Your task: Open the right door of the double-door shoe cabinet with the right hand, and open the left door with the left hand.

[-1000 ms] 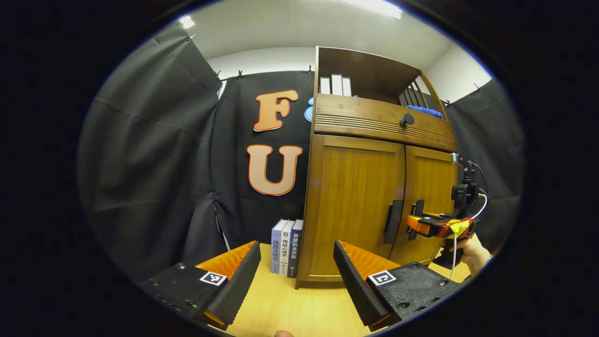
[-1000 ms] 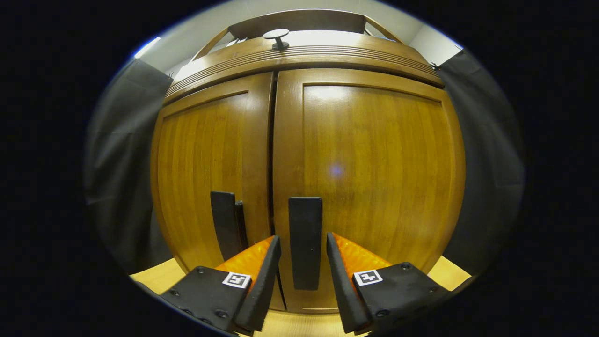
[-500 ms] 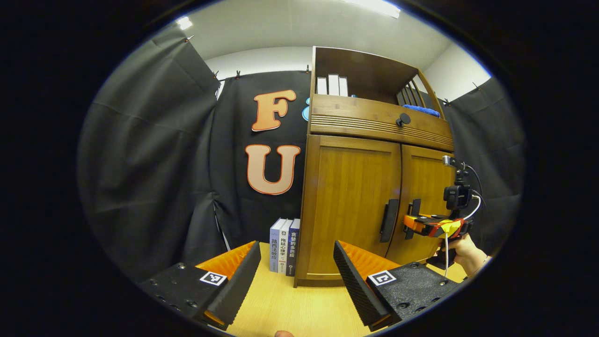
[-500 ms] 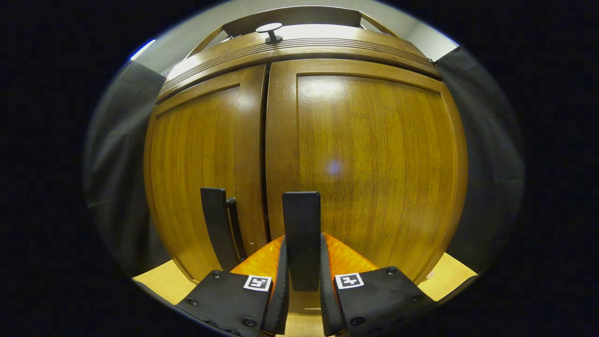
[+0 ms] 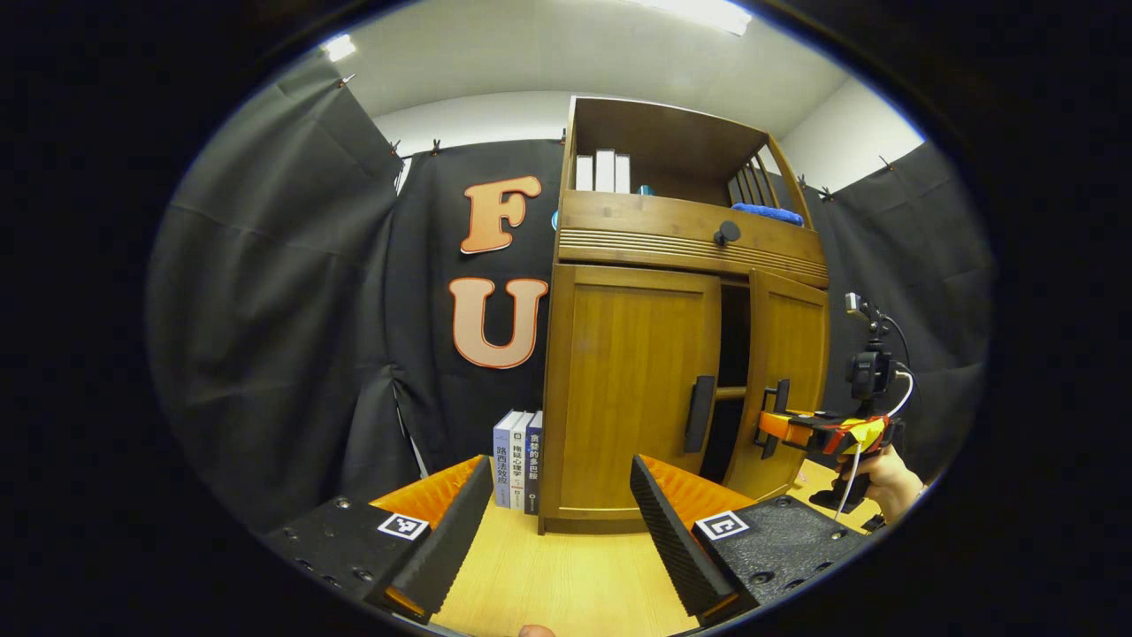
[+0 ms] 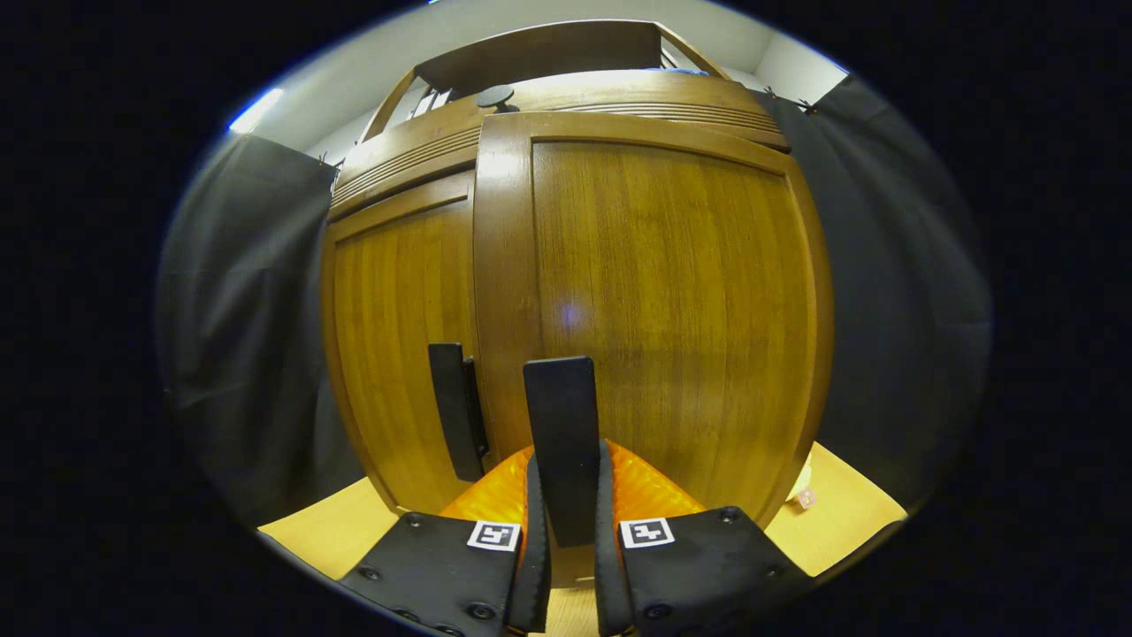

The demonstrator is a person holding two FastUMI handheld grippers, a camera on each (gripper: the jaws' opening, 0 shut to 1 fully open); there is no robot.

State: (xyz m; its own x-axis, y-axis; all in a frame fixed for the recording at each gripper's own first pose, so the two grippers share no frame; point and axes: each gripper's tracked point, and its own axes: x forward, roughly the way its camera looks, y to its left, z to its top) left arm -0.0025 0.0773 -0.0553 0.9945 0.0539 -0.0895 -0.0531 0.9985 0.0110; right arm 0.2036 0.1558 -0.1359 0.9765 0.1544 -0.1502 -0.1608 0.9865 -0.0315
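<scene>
The wooden shoe cabinet (image 5: 566, 354) stands on the table in the left gripper view. Its left door (image 5: 632, 389) is closed, with a dark bar handle (image 5: 700, 414). The right door (image 5: 787, 380) is swung partly out, leaving a dark gap (image 5: 732, 354) between the doors. My right gripper (image 5: 769, 426), held by a hand (image 5: 884, 482), is at that door's handle. In the right gripper view, my right gripper (image 6: 566, 456) is shut on the right door's handle (image 6: 560, 398), in front of the right door (image 6: 663, 310). The left door's handle (image 6: 451, 407) is beside it. My left gripper (image 5: 560, 462) is open, short of the cabinet.
Three books (image 5: 517, 460) stand upright against the cabinet's left side on the light wooden table (image 5: 566, 584). Above the doors is a drawer with a round knob (image 5: 726, 233). The top shelf holds white books (image 5: 604, 171) and a blue cloth (image 5: 768, 212).
My right gripper closed its fingers on the right door's handle and pulled; the right door swung partly open. My left gripper stayed open and drew back slightly from the cabinet.
</scene>
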